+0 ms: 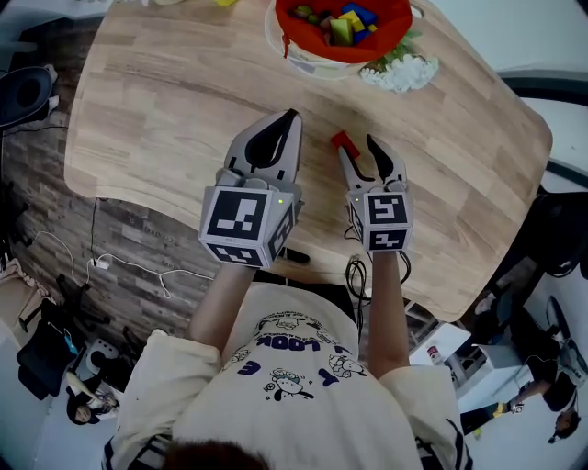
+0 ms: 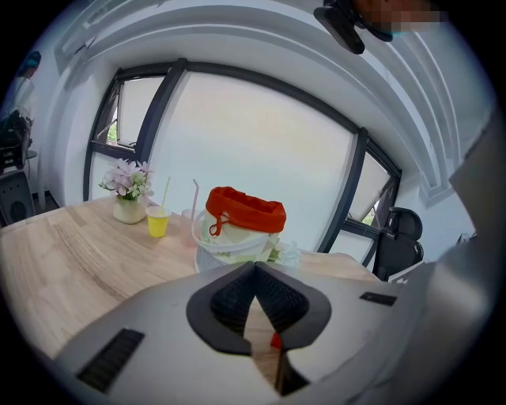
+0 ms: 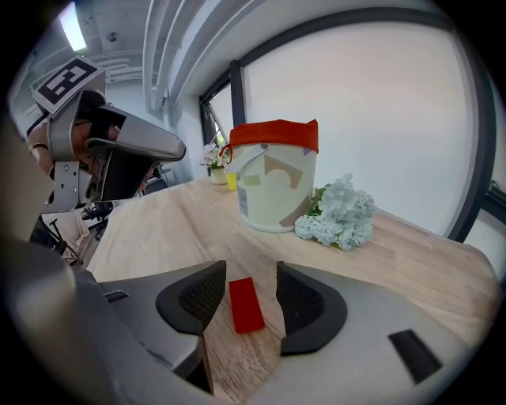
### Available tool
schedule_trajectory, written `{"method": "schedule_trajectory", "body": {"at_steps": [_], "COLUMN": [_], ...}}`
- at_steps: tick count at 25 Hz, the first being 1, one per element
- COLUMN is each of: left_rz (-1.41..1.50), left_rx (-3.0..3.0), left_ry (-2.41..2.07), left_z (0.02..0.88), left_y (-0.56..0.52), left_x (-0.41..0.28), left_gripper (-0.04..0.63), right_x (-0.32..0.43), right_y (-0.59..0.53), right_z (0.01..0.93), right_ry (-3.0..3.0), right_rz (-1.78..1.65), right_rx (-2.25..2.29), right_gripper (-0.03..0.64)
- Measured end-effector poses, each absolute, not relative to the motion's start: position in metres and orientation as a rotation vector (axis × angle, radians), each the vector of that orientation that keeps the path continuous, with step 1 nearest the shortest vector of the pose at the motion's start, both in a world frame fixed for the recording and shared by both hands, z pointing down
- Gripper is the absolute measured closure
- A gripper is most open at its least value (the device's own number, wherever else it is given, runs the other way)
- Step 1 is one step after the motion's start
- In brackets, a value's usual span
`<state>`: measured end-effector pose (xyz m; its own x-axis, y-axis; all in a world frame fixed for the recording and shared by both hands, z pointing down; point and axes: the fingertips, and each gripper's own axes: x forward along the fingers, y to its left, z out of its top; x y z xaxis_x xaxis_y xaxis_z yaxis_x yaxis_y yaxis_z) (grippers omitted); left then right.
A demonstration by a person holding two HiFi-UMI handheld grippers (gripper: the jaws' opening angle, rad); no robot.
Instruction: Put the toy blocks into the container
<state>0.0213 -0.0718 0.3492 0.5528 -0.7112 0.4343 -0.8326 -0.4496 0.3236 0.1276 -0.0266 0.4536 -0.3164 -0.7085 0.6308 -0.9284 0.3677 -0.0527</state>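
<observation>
The person's shirt (image 1: 285, 367) bears print reading "LOOK". The left gripper (image 1: 292, 116) is closed on nothing. The right gripper (image 1: 360, 151) stands open around a red block (image 3: 246, 304), which lies flat on the table (image 1: 165, 92) clear of both pads. Beyond, the container (image 1: 308, 62) of coloured blocks (image 1: 344, 23) is cut off at the head view's top edge.

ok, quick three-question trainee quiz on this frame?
1. True or false: the left gripper has its jaws apart.
2. What lies on the table between the jaws of the right gripper? A) red block B) yellow cup C) flowers
3. Fill in: the container already holds toy ____.

Key: 1 false, they are shut. 2 A, lying flat, not gripped. 3 blocks.
</observation>
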Motion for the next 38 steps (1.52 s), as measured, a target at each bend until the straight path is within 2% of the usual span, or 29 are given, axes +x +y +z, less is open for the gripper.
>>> {"method": "schedule_trajectory", "body": {"at_steps": [30, 38], "left_rz": [0.345, 0.338], "left_rx": [2.203, 2.193], "left_ry": [-1.27, -1.281], "left_z": [0.375, 0.375], "left_y": [-0.08, -0.081], "left_x": [0.004, -0.003], "left_gripper": [0.565, 0.564], "right_x": [0.11, 0.107], "right_y": [-0.02, -0.017], "right_z": [0.504, 0.506], "right_ry": [-2.044, -2.049], "right_rz": [0.596, 0.614], "right_rx": [1.202, 1.215], "right_gripper": [0.43, 0.469]}}
